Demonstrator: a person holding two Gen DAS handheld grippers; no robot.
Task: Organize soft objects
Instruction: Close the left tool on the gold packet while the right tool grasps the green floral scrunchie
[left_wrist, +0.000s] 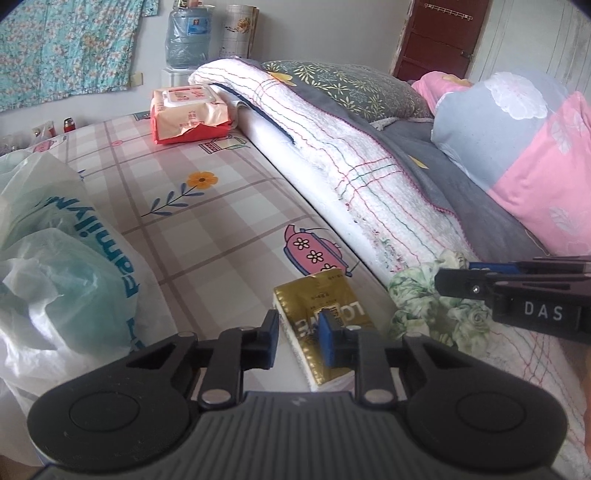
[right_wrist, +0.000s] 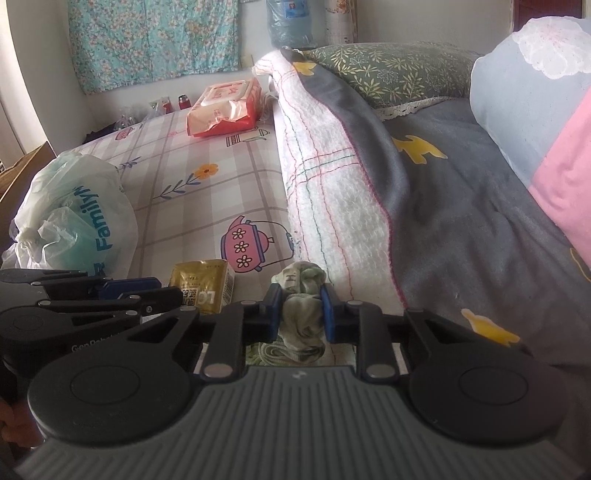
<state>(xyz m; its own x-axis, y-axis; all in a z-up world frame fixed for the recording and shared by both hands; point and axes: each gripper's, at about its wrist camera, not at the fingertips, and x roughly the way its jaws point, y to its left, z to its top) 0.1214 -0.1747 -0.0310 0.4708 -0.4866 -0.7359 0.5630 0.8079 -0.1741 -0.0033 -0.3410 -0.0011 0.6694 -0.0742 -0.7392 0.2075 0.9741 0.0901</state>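
A gold tissue pack lies on the checked sheet close to the white mattress edge. My left gripper is shut on its near left end, with one blue pad against the side and the other pressed onto the top. The right wrist view shows the left gripper from the side, at the tissue pack. A crumpled green floral cloth is bunched between the pads of my right gripper, which is shut on it. From the left wrist view the right gripper reaches in over the floral cloth.
A white and teal plastic bag sits at the left. An orange wet-wipes pack lies at the far end. A white woven blanket, a grey quilt and pillows are piled at the right.
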